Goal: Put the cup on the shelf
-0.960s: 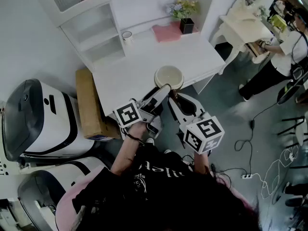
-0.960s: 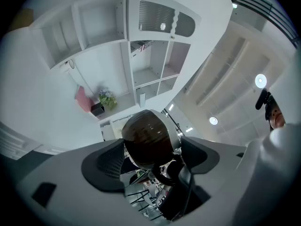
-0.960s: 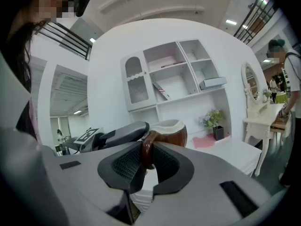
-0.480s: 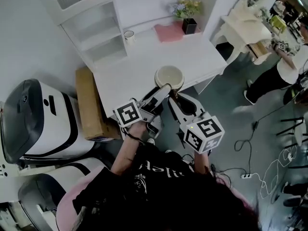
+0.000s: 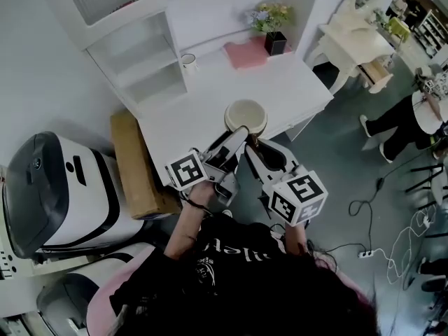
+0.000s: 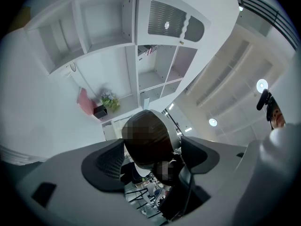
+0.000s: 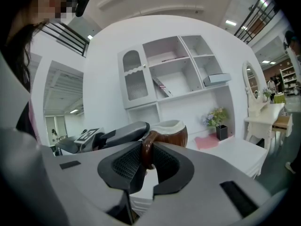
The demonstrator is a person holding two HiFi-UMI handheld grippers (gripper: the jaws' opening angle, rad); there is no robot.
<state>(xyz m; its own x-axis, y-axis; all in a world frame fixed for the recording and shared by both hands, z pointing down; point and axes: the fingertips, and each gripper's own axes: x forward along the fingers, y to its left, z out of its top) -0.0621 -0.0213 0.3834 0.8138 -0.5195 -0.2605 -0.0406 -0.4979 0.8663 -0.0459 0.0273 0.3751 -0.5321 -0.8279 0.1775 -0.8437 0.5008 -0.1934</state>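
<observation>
L claw (image 6: 153, 157) spread wide, jaws either side of cup (image 5: 246, 113), pointing up. Cup is at front edge of white tabletop (image 5: 210, 82), cream inside facing up; can't tell if it's resting. R claw (image 7: 148, 160) clamped on the brown handle (image 7: 147, 149).

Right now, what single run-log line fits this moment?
right gripper: shut on brown cup handle | left gripper: open, empty, beside brown cup | brown cup: at desk near edge | shelf: brown cup not yet there
</observation>
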